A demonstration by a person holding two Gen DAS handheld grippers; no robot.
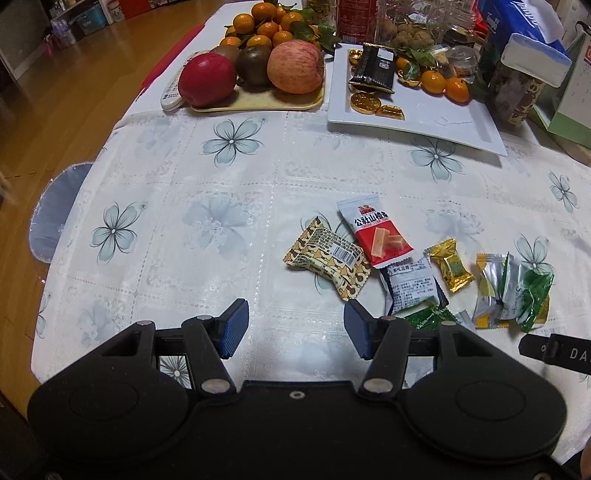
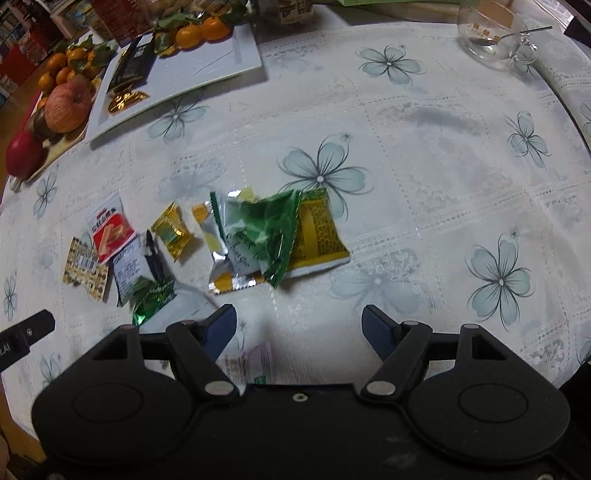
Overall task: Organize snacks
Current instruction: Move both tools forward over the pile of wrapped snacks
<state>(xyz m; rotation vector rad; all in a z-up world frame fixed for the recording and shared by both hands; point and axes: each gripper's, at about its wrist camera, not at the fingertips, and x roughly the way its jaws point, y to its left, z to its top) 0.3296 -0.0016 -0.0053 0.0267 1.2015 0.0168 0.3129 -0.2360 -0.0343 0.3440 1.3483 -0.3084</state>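
Note:
Several wrapped snacks lie loose on the flowered tablecloth: a red-and-white packet (image 1: 373,230) (image 2: 109,229), a tan patterned packet (image 1: 327,258) (image 2: 85,269), a white printed packet (image 1: 412,286) (image 2: 129,271), a gold candy (image 1: 448,264) (image 2: 171,232) and a heap of silver, green and yellow wrappers (image 1: 513,291) (image 2: 273,240). A white rectangular plate (image 1: 443,122) (image 2: 207,70) holds a black packet (image 1: 373,68), gold coins and mandarins. My left gripper (image 1: 295,326) stands open just short of the snacks. My right gripper (image 2: 299,332) is open too, with a pale packet (image 2: 255,363) under it.
A tray of apples and mandarins (image 1: 258,70) (image 2: 55,110) stands far left, with a remote (image 1: 171,94) beside it. Jars, a tissue box (image 1: 524,29) and a calendar crowd the back. A glass cup with a spoon (image 2: 493,33) sits far right. The table edge drops off at left.

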